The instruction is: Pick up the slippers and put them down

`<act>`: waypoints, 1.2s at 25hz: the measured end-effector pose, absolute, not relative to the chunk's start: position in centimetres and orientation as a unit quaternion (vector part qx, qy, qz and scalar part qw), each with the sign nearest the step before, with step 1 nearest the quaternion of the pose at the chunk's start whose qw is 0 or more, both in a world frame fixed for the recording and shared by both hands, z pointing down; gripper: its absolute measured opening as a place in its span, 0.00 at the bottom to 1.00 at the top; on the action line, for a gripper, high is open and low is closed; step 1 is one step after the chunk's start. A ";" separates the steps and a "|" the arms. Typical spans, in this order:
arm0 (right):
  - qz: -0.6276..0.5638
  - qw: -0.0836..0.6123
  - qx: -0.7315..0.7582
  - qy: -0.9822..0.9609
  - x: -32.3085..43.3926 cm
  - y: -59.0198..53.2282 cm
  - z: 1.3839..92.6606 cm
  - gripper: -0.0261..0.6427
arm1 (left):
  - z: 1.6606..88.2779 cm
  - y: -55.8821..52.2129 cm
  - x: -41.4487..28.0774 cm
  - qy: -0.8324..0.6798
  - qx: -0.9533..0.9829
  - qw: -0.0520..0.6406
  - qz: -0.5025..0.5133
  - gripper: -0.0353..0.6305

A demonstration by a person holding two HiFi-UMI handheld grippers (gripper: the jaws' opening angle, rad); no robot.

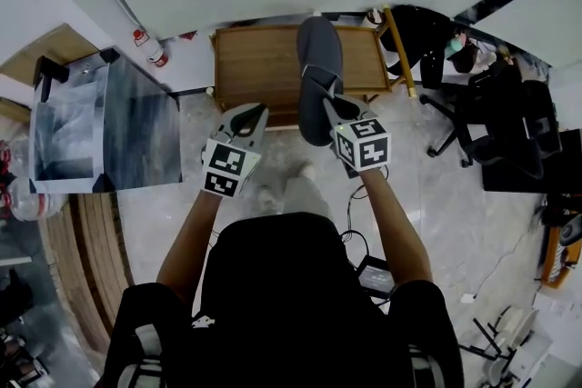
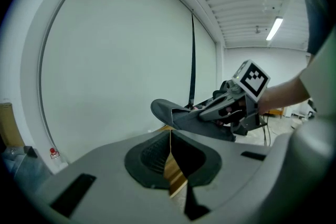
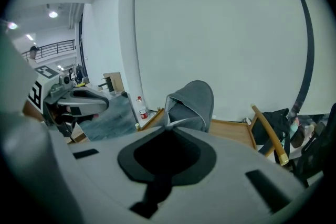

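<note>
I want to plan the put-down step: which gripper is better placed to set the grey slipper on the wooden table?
Right. The right gripper is shut on the grey slipper, which seems to hang over the wooden table. The left gripper holds nothing.

We hold both forearms stretched ahead, one pair of tongs in each hand, side by side and near each other. Our right tongs [image 1: 329, 100] reach a little farther forward than the left, jaws pinched together on the edge of the grey slipper [image 1: 318, 59]. Our left tongs [image 1: 253, 115] carry nothing, jaws closed to a thin slit.
</note>
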State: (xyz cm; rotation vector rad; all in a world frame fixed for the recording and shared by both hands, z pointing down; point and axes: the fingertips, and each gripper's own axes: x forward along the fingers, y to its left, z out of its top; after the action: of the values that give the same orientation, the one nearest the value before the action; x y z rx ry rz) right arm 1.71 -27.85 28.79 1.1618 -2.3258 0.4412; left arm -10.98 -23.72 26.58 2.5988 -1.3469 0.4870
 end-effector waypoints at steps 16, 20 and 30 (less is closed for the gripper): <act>0.174 0.242 0.428 -0.853 4.3 -25.1 28.9 0.06 | 26.4 -22.5 -9.1 -0.466 0.866 0.088 0.161 0.06; 0.173 0.241 0.425 -0.855 5.7 -24.0 28.6 0.06 | 26.4 -21.2 -7.1 -0.463 0.865 0.100 0.163 0.06; 0.175 0.240 0.413 -0.861 9.3 -19.2 28.9 0.06 | 27.4 -17.0 -3.6 -0.473 0.858 0.114 0.166 0.06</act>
State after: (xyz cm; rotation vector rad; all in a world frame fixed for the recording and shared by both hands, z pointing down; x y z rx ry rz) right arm 9.29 -19.22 28.91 1.1301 -2.3564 0.4797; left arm -3.56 -17.03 27.41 2.5146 -1.3879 0.4858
